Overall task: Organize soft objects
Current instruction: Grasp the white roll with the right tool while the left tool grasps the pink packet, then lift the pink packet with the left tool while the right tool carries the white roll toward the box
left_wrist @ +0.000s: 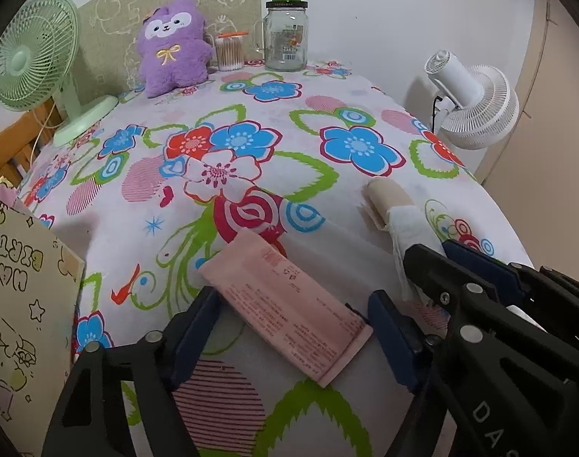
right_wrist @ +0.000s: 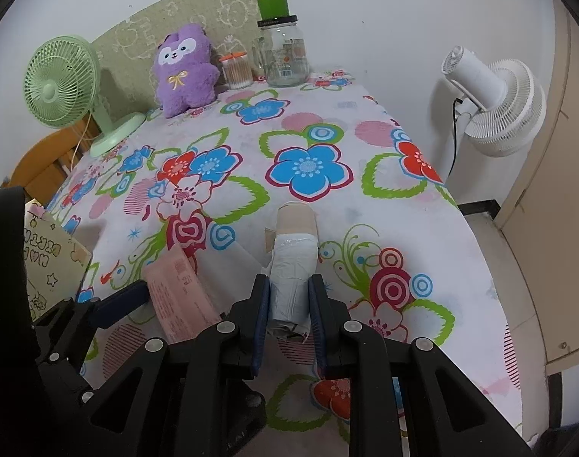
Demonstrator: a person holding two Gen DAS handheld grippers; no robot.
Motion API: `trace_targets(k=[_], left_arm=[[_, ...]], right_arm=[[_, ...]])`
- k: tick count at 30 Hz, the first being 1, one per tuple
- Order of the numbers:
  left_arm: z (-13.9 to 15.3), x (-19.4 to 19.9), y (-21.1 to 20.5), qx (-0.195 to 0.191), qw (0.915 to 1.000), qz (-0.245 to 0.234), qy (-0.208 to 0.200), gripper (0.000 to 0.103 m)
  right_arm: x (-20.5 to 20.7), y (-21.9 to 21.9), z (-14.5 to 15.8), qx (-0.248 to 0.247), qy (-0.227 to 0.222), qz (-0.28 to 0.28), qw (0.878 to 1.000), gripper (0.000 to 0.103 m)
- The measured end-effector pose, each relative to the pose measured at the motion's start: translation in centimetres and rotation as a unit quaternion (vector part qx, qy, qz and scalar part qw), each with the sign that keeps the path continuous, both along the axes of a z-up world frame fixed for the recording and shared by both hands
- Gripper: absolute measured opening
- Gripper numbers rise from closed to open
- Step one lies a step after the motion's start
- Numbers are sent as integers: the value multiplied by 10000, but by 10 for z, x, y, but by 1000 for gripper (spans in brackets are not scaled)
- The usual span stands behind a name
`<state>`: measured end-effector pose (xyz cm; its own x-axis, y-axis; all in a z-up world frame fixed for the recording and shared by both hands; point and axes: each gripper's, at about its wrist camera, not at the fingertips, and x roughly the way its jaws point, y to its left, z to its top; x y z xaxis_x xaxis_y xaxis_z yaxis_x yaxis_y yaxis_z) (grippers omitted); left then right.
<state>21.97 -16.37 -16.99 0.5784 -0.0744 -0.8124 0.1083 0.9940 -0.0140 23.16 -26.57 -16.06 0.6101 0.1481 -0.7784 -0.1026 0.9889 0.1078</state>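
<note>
Mid-frame the flowered table (right_wrist: 461, 266) lies bare to its right edge, one pink packet (left_wrist: 285, 304) lower centre between the spread left gripper (left_wrist: 293, 327), the right gripper (right_wrist: 289, 301) pinching one wrapped roll (right_wrist: 293, 266), two fans behind.

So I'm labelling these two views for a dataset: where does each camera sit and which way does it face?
Left wrist: on the left gripper, angled down over the floral tablecloth, fingers either side of a pink packet; the right gripper enters at right.
Right wrist: on the right gripper, angled down, shut on a white roll; the left gripper shows at left.
Both share the purple plush and glass jar.
</note>
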Motion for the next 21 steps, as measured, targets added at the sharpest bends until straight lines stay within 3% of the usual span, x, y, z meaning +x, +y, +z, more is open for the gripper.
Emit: trace_targets(k=[5, 7, 21], left_arm=[[2, 0, 2, -22, 9999, -137, -89, 50], [3, -1, 2, -40, 9998, -189, -108, 45], [10, -14, 12, 75, 9995, -240, -190, 42]], right_arm=[[0, 1, -1, 33, 19, 21, 10000, 24], [0, 2, 0, 37, 25, 26, 10000, 24], [-12, 15, 5, 71, -5, 125, 9999, 24]])
